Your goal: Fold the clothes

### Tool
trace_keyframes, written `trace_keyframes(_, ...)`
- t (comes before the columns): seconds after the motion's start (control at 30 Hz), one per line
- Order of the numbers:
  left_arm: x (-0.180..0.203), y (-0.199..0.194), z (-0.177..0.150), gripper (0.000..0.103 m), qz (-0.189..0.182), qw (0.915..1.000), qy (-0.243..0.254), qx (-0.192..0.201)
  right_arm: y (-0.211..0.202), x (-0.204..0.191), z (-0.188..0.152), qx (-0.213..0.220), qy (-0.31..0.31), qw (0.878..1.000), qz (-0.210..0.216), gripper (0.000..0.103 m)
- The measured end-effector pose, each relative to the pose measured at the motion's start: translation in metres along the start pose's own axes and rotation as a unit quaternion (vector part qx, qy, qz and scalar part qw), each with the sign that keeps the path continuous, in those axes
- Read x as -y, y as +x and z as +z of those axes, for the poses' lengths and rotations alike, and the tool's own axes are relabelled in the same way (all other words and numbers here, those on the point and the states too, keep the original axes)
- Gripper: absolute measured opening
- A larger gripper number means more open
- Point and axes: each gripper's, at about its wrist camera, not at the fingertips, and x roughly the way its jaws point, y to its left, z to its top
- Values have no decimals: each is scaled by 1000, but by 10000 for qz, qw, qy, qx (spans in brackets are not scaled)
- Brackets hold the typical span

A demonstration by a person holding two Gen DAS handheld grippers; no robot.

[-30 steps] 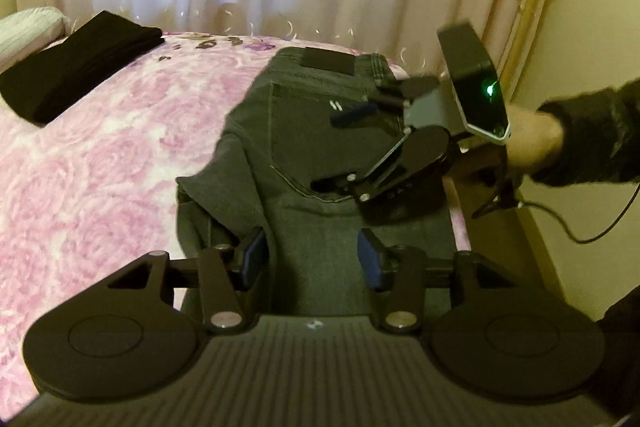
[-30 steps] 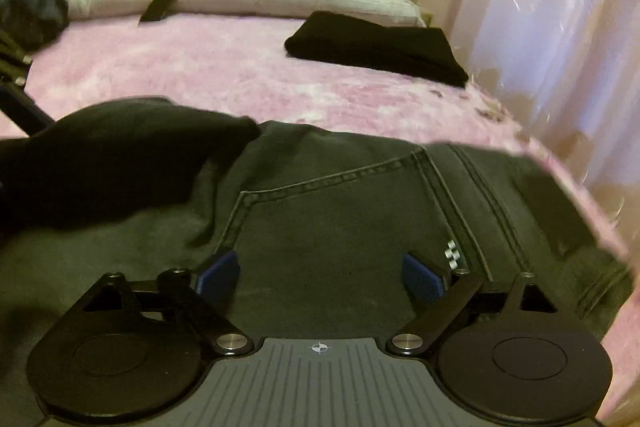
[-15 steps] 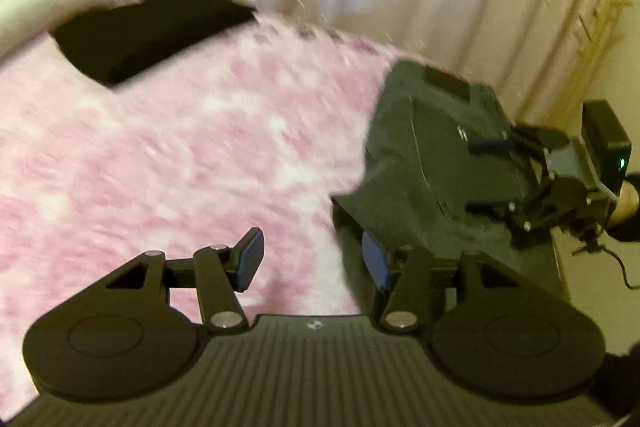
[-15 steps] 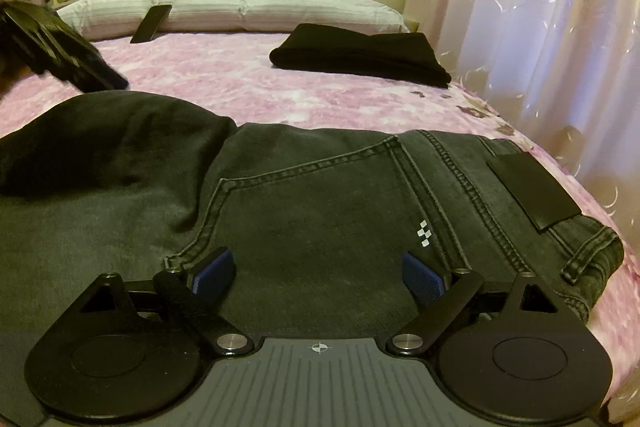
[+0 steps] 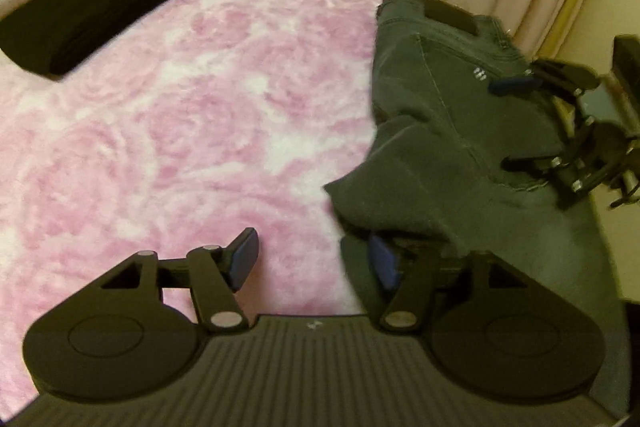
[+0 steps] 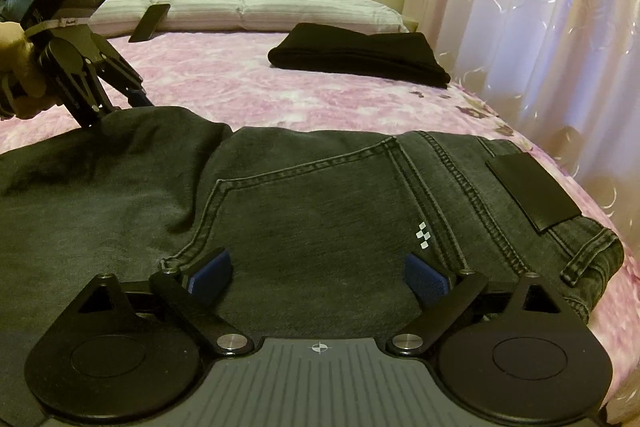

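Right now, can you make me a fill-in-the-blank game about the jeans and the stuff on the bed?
1. The grey jeans lie on a fluffy blanket coloured ____.
2. The folded cloth near the pillows is coloured ____.
3. The phone leans against a white ____.
4. The right gripper hovers over the jeans with its jaws ____.

Missing words: pink; black; pillow; open

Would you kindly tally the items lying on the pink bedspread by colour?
Dark grey: 1, the jeans
Black: 2, the folded garment and the phone
Total: 3
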Motion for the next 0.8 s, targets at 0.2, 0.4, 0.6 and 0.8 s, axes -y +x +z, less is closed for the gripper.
trace_keyframes(0.2,6,15,11,51,-149,9996,64,242,0,0,-1,44,2,10000,1,95)
trace_keyframes(0.4,8,8,12,16,-31,9992,135,381,-1,1,-1,43,-5,10000,14,95)
trace_keyframes(0.6,0,-10,20,11,453,9962,541,516,-2,2,-1,72,9,10000,15,95)
trace_keyframes(0.8,-23,-4,11,24,782,9962,126,354,-4,2,-1,44,3,10000,8,95)
